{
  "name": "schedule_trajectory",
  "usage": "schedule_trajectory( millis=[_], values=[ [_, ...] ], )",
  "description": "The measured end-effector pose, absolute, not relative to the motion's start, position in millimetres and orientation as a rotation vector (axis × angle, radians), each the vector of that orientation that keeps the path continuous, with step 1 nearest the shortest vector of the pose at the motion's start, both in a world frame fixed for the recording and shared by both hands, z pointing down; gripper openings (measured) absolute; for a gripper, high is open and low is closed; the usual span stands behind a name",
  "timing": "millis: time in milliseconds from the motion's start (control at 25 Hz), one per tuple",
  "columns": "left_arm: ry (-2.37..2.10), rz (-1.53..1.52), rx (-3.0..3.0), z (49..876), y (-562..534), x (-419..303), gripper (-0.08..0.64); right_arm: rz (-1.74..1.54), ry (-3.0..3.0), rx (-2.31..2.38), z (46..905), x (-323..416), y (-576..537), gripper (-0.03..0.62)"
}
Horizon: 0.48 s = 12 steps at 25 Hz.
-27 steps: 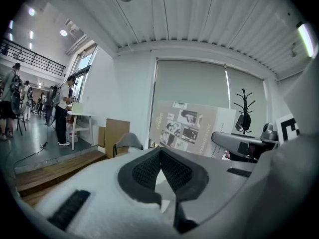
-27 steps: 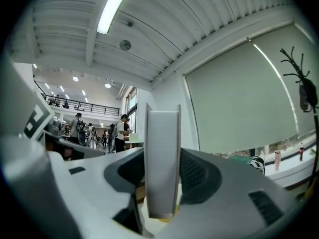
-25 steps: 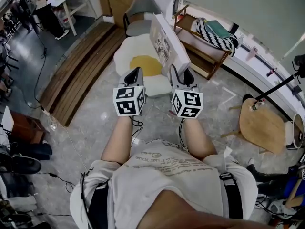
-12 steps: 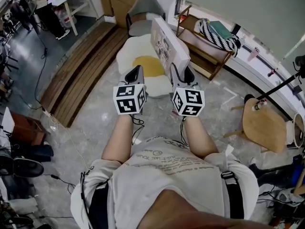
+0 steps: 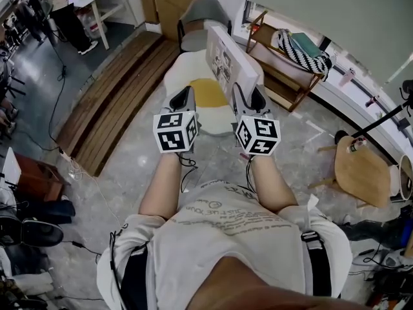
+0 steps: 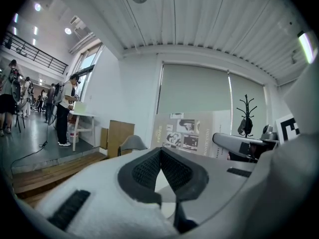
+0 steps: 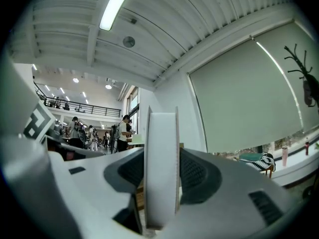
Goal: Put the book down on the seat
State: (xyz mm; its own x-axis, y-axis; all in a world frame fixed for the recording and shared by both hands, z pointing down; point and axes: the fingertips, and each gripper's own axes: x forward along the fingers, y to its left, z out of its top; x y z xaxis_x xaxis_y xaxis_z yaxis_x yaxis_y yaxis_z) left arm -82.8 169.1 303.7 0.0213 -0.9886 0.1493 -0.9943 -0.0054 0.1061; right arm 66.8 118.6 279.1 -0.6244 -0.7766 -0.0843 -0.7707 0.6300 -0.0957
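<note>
While upright in the right tongs (image 7: 160,176) — book (image 5: 227,60) near the seat (image 5: 182,76)

Right gripper (image 5: 248,97) holds upright book (image 5: 229,60) near seat (image 5: 184,76).

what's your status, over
Right gripper shut on book, upright on edge. Left gripper shut, empty. Egg-shaped seat ahead, nothing on it.
</note>
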Motion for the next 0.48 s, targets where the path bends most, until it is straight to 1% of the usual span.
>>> schedule_trajectory(
  millis=[160, 480],
  values=[
    [-2.056, 0.052, 2.116, 312.0, 177.7, -101.8, 0.021, -0.082, 2.715, -1.314, 281.2, 50.6, 129.2, 0.195],
    [-2.014, 0.073, 2.119, 322.2, 167.4, -106.2, 0.021, -0.109, 2.719, -1.343, 288.7, 47.0, 121.4, 0.195]
  ],
)
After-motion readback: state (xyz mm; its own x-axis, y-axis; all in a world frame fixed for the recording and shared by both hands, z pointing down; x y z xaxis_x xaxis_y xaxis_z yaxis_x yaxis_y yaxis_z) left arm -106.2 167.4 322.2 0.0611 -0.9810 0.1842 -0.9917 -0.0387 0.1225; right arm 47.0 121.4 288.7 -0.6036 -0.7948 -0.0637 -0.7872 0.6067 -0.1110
